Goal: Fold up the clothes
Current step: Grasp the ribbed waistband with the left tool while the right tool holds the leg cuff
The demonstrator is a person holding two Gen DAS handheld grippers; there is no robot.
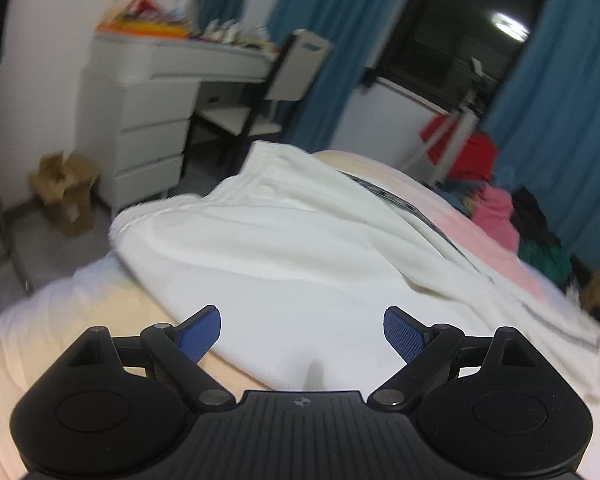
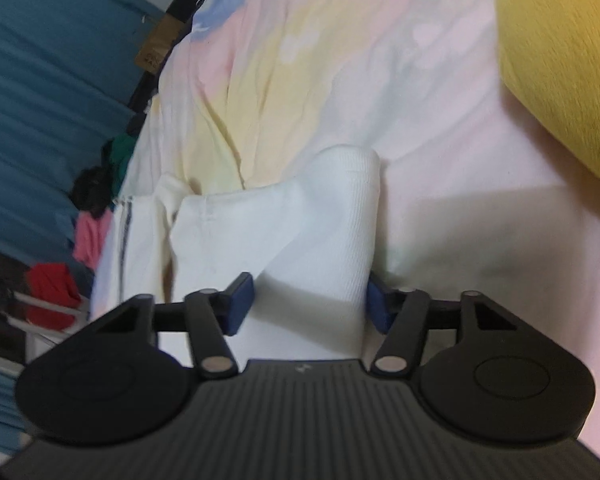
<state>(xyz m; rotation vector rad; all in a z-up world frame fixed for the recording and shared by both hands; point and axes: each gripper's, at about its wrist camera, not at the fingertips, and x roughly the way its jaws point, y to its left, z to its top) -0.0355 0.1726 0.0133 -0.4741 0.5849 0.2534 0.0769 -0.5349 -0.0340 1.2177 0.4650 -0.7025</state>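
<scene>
A white garment [image 1: 284, 240] lay spread across the bed [image 2: 440, 128], on its pastel sheet. Its ribbed cuff [image 2: 340, 220] ran between the fingers of the right gripper [image 2: 309, 306], both blue pads lying against the fabric, though whether they clamped it could not be told. The left gripper [image 1: 302, 330] hung over the garment's near edge with fingers wide apart and nothing between them. A yellow cloth [image 2: 564, 60] lay near the cuff. Blue curtains [image 1: 340, 40] and a white dresser [image 1: 140, 120] stood beyond the bed.
</scene>
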